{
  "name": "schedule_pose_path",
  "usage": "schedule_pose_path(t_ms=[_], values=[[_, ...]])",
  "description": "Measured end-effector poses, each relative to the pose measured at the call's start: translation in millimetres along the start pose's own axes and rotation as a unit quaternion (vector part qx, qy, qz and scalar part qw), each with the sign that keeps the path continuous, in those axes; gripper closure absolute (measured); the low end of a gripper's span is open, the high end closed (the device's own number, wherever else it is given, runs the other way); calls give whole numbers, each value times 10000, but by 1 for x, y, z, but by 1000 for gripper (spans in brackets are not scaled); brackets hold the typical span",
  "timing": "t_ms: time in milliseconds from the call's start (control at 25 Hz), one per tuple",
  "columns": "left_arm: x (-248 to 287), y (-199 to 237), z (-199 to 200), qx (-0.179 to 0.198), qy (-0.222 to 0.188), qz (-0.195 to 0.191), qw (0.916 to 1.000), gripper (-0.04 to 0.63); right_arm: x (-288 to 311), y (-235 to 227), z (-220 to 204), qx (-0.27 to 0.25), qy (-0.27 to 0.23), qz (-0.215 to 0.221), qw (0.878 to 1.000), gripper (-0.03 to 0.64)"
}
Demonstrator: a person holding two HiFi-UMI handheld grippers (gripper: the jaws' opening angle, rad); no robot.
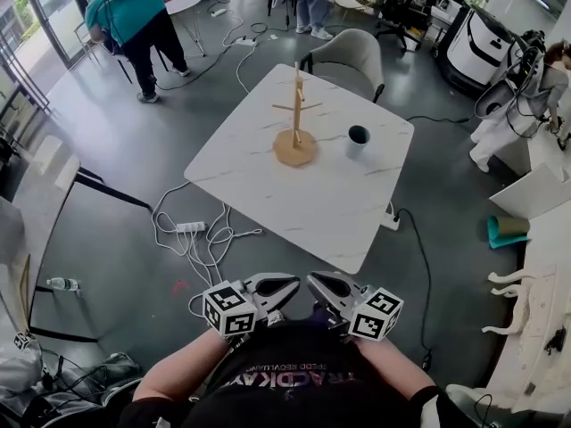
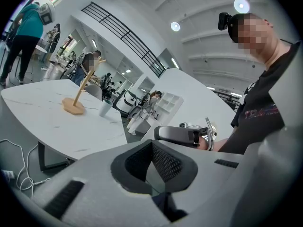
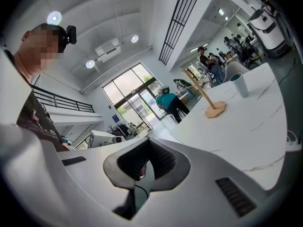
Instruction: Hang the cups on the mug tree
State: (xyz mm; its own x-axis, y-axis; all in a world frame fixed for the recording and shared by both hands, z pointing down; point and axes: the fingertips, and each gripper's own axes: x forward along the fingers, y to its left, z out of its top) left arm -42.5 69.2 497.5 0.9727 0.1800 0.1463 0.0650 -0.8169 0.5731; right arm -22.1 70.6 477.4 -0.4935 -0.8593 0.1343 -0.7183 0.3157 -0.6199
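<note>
A wooden mug tree (image 1: 295, 114) stands bare near the middle of the white marble table (image 1: 268, 185). A pale cup with a dark inside (image 1: 358, 140) sits upright just right of it, apart from the base. Both grippers are held close to my body, well short of the table's near corner, with their tips turned toward each other. The left gripper (image 1: 284, 285) is shut and empty, and so is the right gripper (image 1: 323, 285). The left gripper view shows the tree (image 2: 81, 90), the cup (image 2: 105, 108) and its own shut jaws. The right gripper view shows the tree (image 3: 204, 94) and the cup (image 3: 239, 85).
A grey chair (image 1: 348, 56) stands at the table's far side. A power strip with tangled cables (image 1: 192, 227) lies on the floor to the left of the table. A person in a teal top (image 1: 134, 25) stands far left. Another white table (image 1: 45, 194) is at the left edge.
</note>
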Motion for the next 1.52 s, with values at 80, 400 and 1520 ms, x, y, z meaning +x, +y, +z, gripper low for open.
schedule_pose_path(t_ms=[80, 400, 1520], values=[[-1, 0, -2, -4, -1, 3, 10000, 598, 0, 1, 0, -8, -21, 13, 10000, 606], [-6, -3, -3, -2, -16, 13, 10000, 598, -2, 1, 0, -16, -52, -87, 9999, 606], [54, 7, 21, 41, -108, 211, 9997, 598, -32, -77, 81, -403, -457, -454, 9971, 606]])
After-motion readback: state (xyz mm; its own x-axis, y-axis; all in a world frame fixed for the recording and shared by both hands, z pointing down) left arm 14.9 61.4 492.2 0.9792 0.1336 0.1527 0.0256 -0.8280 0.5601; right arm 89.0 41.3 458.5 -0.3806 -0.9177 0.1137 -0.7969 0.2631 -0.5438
